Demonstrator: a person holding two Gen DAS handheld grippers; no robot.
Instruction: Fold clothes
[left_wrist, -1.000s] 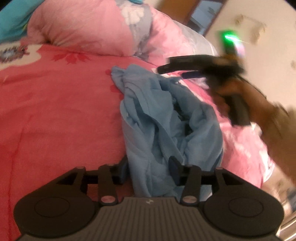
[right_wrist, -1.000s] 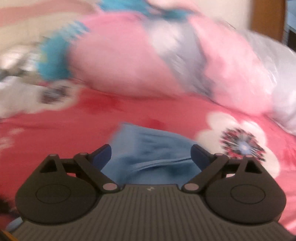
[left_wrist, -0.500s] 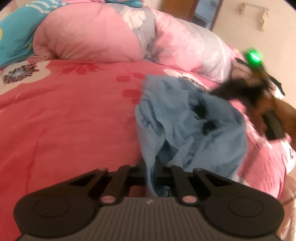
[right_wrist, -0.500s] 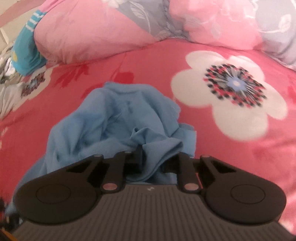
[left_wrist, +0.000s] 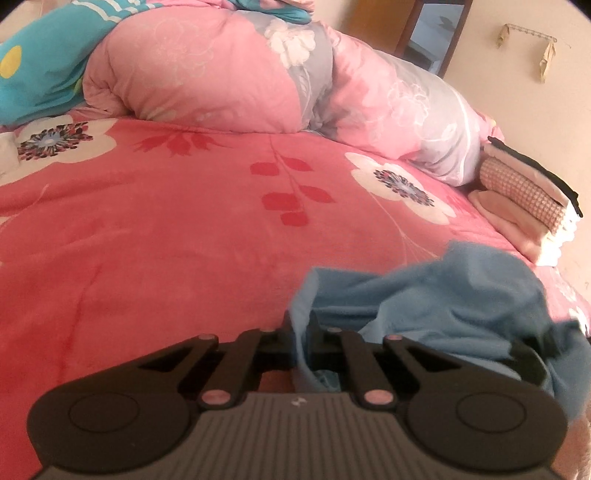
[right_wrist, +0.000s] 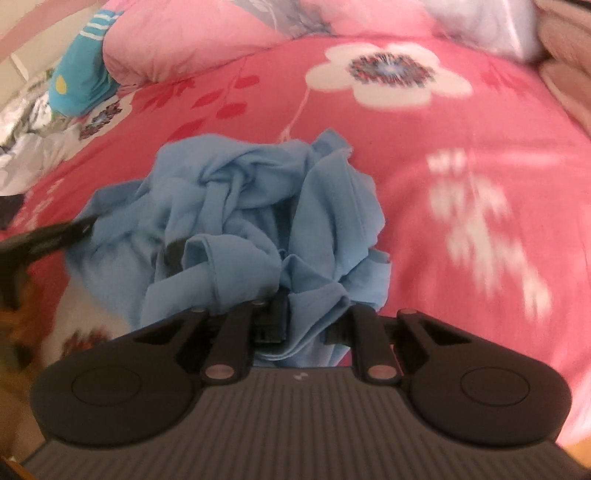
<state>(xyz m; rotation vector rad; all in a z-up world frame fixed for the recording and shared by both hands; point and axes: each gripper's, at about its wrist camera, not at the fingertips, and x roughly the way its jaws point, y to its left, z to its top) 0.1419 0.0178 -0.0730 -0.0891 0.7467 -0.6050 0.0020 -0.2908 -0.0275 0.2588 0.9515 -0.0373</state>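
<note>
A crumpled light blue garment (right_wrist: 240, 206) lies bunched on the pink flowered bedspread (left_wrist: 166, 240). My right gripper (right_wrist: 306, 325) is shut on a fold at the garment's near edge, and cloth drapes over its fingers. In the left wrist view the same garment (left_wrist: 443, 302) sits low on the right. My left gripper (left_wrist: 301, 339) is shut on a thin edge of it there. A dark part of the left tool (right_wrist: 55, 236) pokes in at the garment's left side in the right wrist view.
A rolled pink and grey duvet (left_wrist: 229, 74) lies across the back of the bed. A teal cushion (left_wrist: 37, 74) sits at the back left. A stack of folded clothes (left_wrist: 524, 199) rests at the bed's right edge, by the wall.
Both grippers went from open to shut on the blue garment. The right one swept across the bed to the cloth's near side, and the garment now sits lower and further right in the left view.
</note>
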